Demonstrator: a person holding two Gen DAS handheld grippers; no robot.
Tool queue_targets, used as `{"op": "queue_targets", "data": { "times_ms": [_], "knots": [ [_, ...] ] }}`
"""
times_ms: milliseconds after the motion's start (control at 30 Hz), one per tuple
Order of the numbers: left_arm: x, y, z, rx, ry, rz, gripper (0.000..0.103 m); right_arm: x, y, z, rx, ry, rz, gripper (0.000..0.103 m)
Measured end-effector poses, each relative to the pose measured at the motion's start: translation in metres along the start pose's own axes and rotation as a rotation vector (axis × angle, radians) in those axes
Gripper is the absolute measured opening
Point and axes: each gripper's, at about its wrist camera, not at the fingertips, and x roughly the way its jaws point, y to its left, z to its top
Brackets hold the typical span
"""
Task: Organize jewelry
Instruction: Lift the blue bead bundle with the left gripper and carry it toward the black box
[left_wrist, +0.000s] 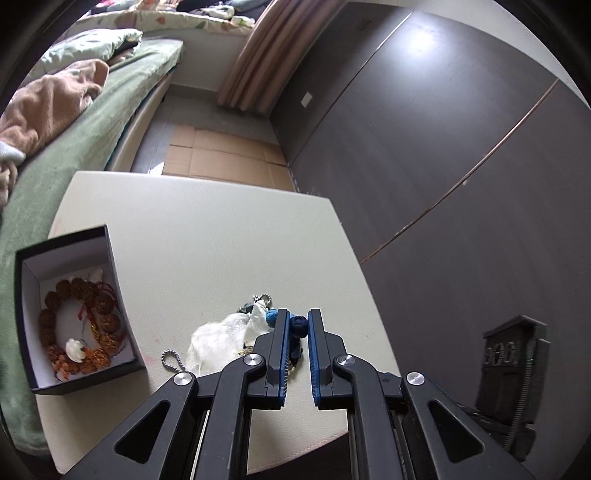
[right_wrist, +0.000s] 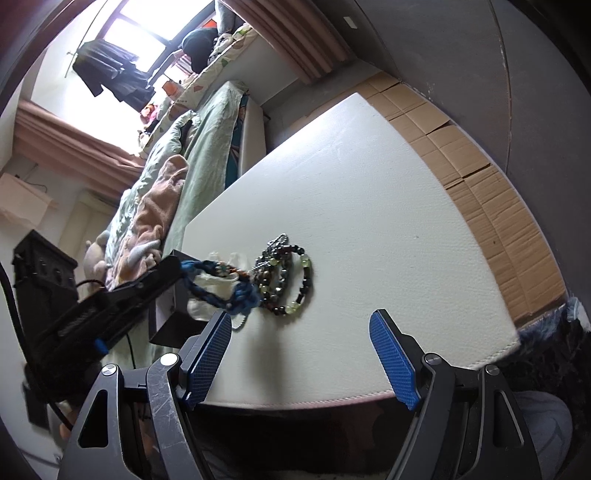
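Blue braided cord bracelet (right_wrist: 221, 284) lifted off table, beaded bracelets (right_wrist: 284, 277) heaped beside, brown beads in box (left_wrist: 79, 314)

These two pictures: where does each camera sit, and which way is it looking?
Left wrist: rides the left tool, looking down along it at a blue braided cord it grips, with the open box to its left.
Right wrist: rides the open right tool, facing the bead bracelets; the left tool shows.
Shared: white table, cord, box.

The table (right_wrist: 369, 192) lies bare beyond the beaded bracelets (right_wrist: 284, 280) (the dark box (left_wrist: 77, 314) crowds one edge).
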Motion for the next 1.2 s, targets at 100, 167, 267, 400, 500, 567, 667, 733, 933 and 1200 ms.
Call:
{"op": "queue_targets", "data": {
  "times_ms": [100, 167, 267, 400, 500, 567, 667, 733, 933, 1200],
  "knots": [
    [-0.009, -0.001, 0.004, 0.001, -0.013, -0.011, 0.009, 0.007, 0.007, 0.001, -0.008, 0.012, 0.010, 0.078],
    [-0.014, 0.002, 0.004, -0.010, -0.010, -0.033, 0.009, 0.013, 0.012, 0.003, -0.012, 0.026, 0.022, 0.078],
    [-0.016, 0.009, 0.007, -0.035, -0.010, -0.047, 0.009, 0.019, 0.021, 0.004, -0.018, 0.041, 0.047, 0.078],
    [-0.018, 0.016, 0.008, -0.052, -0.014, -0.046, 0.009, 0.026, 0.034, -0.001, -0.045, 0.059, 0.072, 0.078],
    [-0.019, 0.017, 0.005, -0.048, -0.012, -0.048, 0.009, 0.033, 0.039, -0.008, -0.061, 0.078, 0.083, 0.078],
    [-0.018, 0.017, 0.005, -0.042, -0.006, -0.046, 0.009, 0.038, 0.040, -0.012, -0.057, 0.090, 0.082, 0.078],
    [-0.015, 0.021, 0.003, -0.047, 0.007, -0.034, 0.009, 0.043, 0.036, -0.013, -0.041, 0.102, 0.076, 0.078],
    [-0.017, 0.024, 0.002, -0.052, 0.005, -0.032, 0.009, 0.045, 0.035, -0.013, -0.031, 0.104, 0.076, 0.078],
    [-0.037, 0.027, 0.006, -0.050, -0.032, -0.027, 0.009, 0.048, 0.035, -0.003, -0.037, 0.079, 0.014, 0.078],
    [-0.070, 0.040, 0.020, -0.058, -0.099, 0.001, 0.009, 0.069, 0.042, 0.026, -0.119, 0.067, -0.160, 0.065]
  ]
}}
